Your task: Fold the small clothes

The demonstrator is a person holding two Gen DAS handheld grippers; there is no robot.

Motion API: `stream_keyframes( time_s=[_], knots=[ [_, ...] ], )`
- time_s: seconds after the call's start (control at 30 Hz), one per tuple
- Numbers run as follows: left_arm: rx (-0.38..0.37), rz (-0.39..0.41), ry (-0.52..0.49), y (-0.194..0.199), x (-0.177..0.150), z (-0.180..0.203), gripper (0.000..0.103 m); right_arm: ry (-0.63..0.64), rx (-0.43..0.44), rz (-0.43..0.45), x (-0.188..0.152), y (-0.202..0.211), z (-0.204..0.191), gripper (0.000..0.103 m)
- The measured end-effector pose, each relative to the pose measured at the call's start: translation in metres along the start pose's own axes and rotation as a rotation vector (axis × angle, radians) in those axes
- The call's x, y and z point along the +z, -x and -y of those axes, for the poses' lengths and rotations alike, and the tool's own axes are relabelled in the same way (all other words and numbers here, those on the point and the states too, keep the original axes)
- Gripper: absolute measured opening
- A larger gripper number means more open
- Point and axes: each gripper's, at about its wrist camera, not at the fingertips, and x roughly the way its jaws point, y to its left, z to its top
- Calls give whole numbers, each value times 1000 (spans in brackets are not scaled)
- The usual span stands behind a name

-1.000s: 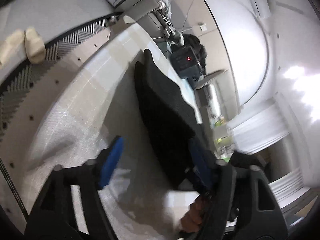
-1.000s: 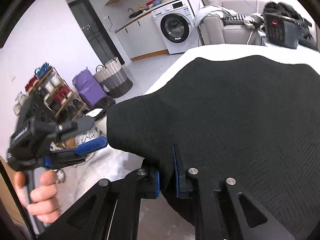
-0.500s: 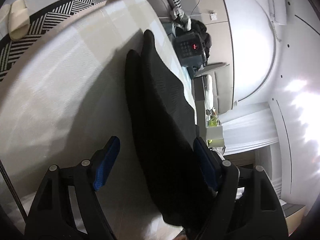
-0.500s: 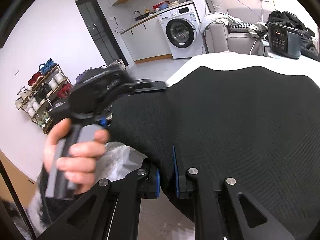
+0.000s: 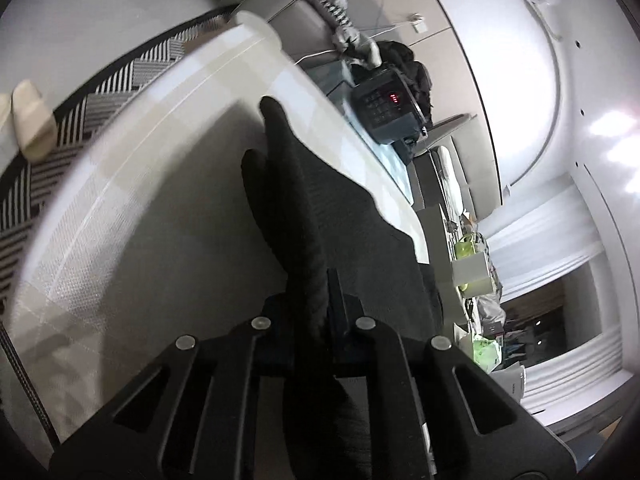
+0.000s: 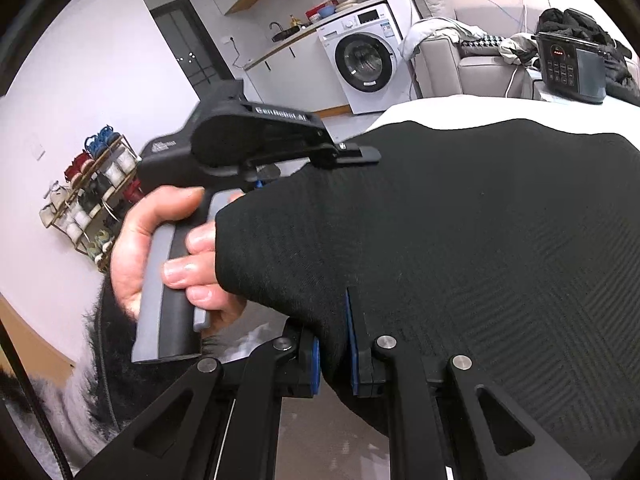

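Left to right. The left tool (image 5: pixel 310 300), held in a person's hand (image 6: pixel 160 256), is clamped on the near edge of the black knitted garment (image 5: pixel 320 216); a rolled fold of the cloth stands pinched between its closed pads, and the rest runs forward from the tips across the white counter (image 5: pixel 140 184). From the right wrist view, the same left tool (image 6: pixel 360 156) reaches over the garment's left corner.

The right tool (image 6: pixel 334 344) is likewise closed on the black knitted garment (image 6: pixel 460 232), its blue pads (image 6: pixel 315 364) gripping a fold of the near hem, lifted off the counter. The cloth spreads away from both tools toward the counter's far edge.

Beyond the counter stand a washing machine (image 6: pixel 364 60) and, further right, a dark appliance with a red display (image 6: pixel 568 66).
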Motion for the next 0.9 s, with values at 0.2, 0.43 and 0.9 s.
stream_keyframes(
  time_s=[0.2,0.43,0.9],
  knots=[
    [21,15,-130,12,-3,73,7,-78,70,106,1,33,17,11],
    [4,-34,-332,-33,-20,212,7,-226,82,335,2,113,70,11],
    [-80,-341,-578,-255,-147,386,37,-569,-231,505,-74,246,203,12]
  ],
)
